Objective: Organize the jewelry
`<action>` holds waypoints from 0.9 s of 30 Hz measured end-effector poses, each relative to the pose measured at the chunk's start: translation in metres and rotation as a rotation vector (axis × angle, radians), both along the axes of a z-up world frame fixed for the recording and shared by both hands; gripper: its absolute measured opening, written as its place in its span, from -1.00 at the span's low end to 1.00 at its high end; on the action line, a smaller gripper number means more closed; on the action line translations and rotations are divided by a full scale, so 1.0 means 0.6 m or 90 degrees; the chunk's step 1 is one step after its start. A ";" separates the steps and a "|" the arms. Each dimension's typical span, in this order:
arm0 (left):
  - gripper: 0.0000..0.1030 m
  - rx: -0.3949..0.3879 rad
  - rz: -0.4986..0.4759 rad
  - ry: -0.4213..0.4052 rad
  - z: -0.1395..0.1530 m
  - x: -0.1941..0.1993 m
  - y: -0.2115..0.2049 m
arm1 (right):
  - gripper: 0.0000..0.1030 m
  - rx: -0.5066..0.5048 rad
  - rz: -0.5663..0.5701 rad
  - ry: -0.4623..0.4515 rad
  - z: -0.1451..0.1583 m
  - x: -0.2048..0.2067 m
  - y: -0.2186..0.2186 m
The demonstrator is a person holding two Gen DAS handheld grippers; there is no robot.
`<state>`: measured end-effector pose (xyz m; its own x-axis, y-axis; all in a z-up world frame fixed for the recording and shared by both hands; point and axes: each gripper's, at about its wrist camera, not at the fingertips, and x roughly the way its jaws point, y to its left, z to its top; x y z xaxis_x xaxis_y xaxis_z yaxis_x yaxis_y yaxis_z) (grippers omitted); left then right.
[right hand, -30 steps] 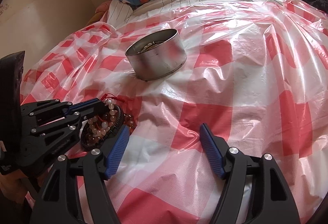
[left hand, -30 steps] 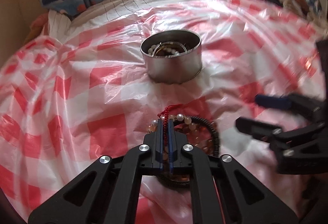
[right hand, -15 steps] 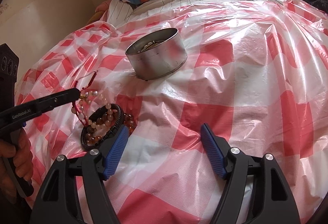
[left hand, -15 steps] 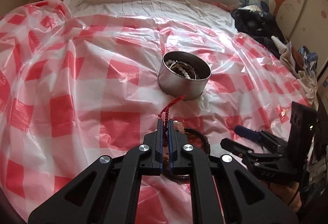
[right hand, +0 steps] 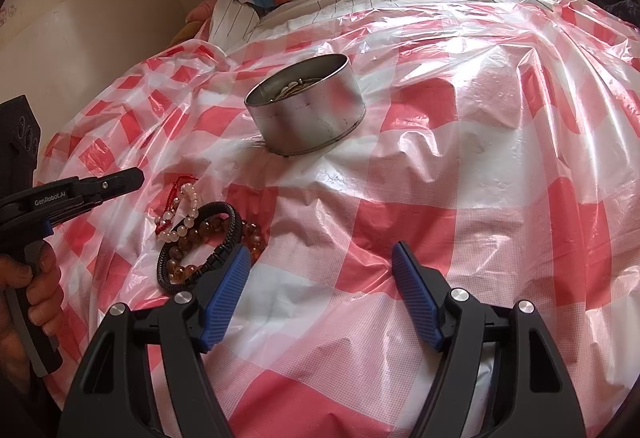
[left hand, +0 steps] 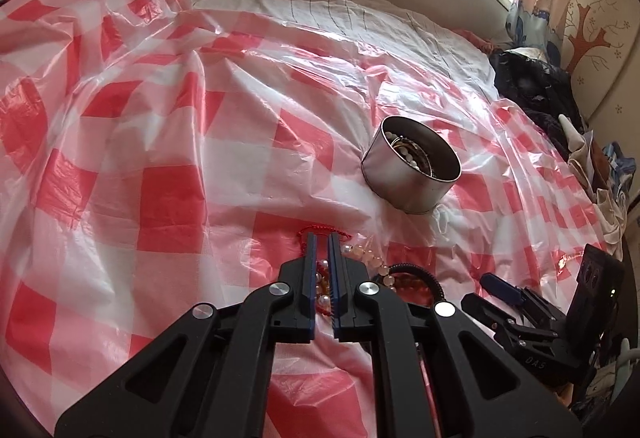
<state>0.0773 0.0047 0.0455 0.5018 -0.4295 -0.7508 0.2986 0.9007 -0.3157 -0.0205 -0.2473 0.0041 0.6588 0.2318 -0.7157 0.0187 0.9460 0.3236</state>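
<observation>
While the left hand-held gripper point(left hand: 322, 238) parts above the pearl bracelet point(right hand: 185, 211), gripping nothing, the right hand-held gripper point(right hand: 320, 258) stands spread.

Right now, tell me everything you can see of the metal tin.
The tin is a round, low, open-topped can of dull silvery metal with a thin base rim. It stands on the red-and-white checked plastic sheet, leaning a little on the soft surface. Pearl-like beads and other jewelry lie inside. Nothing else touches it; the bracelet pile lies apart.
</observation>
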 end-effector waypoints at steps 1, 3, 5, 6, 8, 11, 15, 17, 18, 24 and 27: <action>-0.63 0.000 -0.006 -0.001 0.000 0.000 -0.004 | 0.38 0.000 0.000 0.000 0.000 0.000 0.000; -0.38 0.023 -0.014 -0.014 0.000 -0.001 -0.018 | 0.38 0.000 0.000 0.000 -0.001 0.000 0.001; -0.30 0.054 -0.021 -0.020 -0.007 0.003 -0.033 | 0.38 -0.001 0.000 0.000 -0.001 0.000 0.001; -0.29 0.071 -0.020 -0.017 -0.013 0.006 -0.039 | 0.38 -0.001 0.000 0.000 -0.001 0.000 0.001; -0.27 0.095 -0.011 -0.008 -0.028 0.015 -0.045 | 0.39 0.000 0.000 0.000 -0.001 0.000 0.001; -0.43 0.101 -0.002 0.010 -0.051 0.027 -0.045 | 0.39 0.000 0.000 0.000 0.000 0.000 0.001; -0.94 0.062 -0.025 -0.004 -0.032 0.018 -0.044 | 0.39 0.000 0.000 0.000 -0.001 0.001 0.002; -0.94 0.008 -0.021 -0.020 -0.007 0.009 -0.031 | 0.39 0.001 -0.001 -0.004 0.001 -0.001 0.003; -0.94 -0.019 -0.016 -0.037 0.012 0.002 -0.020 | 0.39 -0.002 -0.003 -0.012 0.003 -0.004 0.003; -0.94 -0.083 0.008 -0.071 0.063 -0.015 0.031 | 0.39 -0.083 0.094 -0.118 0.067 -0.015 0.076; -0.94 -0.095 0.017 -0.081 0.074 -0.018 0.042 | 0.39 -0.105 0.165 -0.100 0.071 0.016 0.122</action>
